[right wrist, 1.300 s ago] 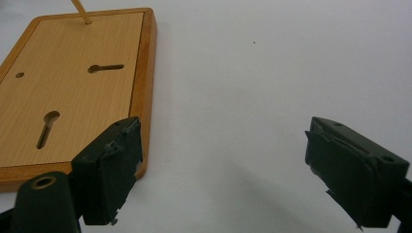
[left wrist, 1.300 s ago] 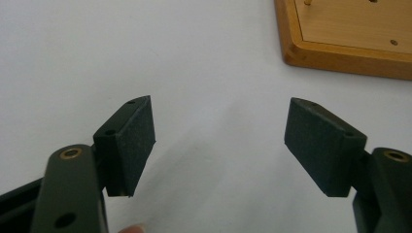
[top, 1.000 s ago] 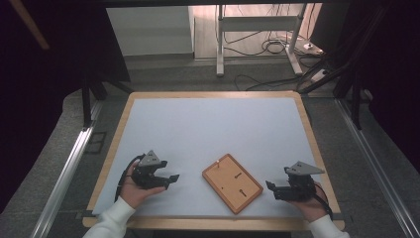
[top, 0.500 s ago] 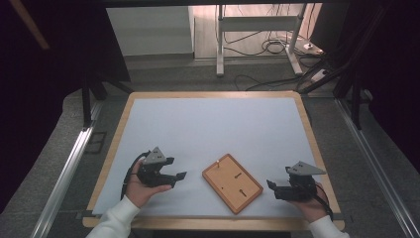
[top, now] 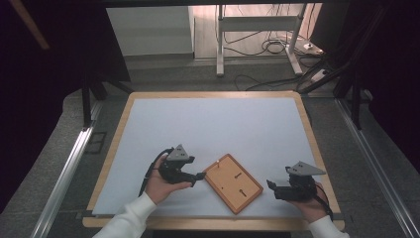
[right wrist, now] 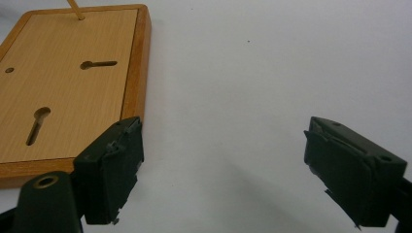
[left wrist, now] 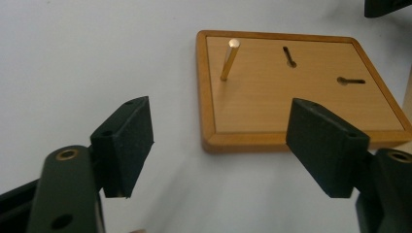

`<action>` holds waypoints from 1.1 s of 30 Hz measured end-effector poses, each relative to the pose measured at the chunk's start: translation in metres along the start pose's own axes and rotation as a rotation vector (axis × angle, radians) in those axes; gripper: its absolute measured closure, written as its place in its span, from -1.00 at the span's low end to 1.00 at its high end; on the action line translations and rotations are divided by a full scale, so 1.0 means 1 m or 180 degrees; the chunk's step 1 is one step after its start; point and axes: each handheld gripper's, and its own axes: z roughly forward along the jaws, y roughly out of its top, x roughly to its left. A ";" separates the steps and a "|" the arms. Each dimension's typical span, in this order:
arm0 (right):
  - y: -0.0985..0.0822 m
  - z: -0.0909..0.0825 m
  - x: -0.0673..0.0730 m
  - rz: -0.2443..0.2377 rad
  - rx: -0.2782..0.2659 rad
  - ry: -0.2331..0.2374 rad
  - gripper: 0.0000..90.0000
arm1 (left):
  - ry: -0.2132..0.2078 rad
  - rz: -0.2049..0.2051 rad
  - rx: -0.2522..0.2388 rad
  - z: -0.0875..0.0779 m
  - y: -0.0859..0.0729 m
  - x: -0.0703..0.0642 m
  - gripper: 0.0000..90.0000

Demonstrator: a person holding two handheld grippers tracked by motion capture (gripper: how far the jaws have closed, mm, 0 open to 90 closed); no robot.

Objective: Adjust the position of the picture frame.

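A wooden board (top: 233, 182) with a raised rim lies flat on the white table near the front edge; two keyhole slots (left wrist: 351, 81) are cut in its face and a thin brass peg (left wrist: 229, 59) stands near one corner. My left gripper (top: 199, 175) is open, its fingertips just short of the board's left corner (left wrist: 208, 141). My right gripper (top: 270, 185) is open too, a little to the right of the board (right wrist: 68, 82), jaws wide apart over bare table.
The white table top (top: 213, 124) has a wooden rim (top: 115, 148) all round. Metal rails (top: 64, 178) run along both sides on the floor. A white stand (top: 257, 29) and cables (top: 277, 47) lie beyond the far edge.
My left gripper has moved right, closing in on the board's left corner. The right gripper and the board have stayed put.
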 end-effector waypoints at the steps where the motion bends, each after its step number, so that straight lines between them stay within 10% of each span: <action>1: 0.000 0.000 0.000 -0.0005 0.0004 -0.0002 -0.69 | -0.0005 0.0009 -0.0001 0.003 0.002 -0.001 -0.40; 23: -0.003 0.004 -0.001 -0.0025 0.0071 -0.0007 -0.68 | -0.0022 0.0028 0.0120 0.052 0.023 -0.006 -0.18; 33: -0.003 0.005 0.000 -0.0038 0.0071 -0.0015 -0.68 | -0.0005 0.0045 0.0117 0.064 0.025 -0.006 0.27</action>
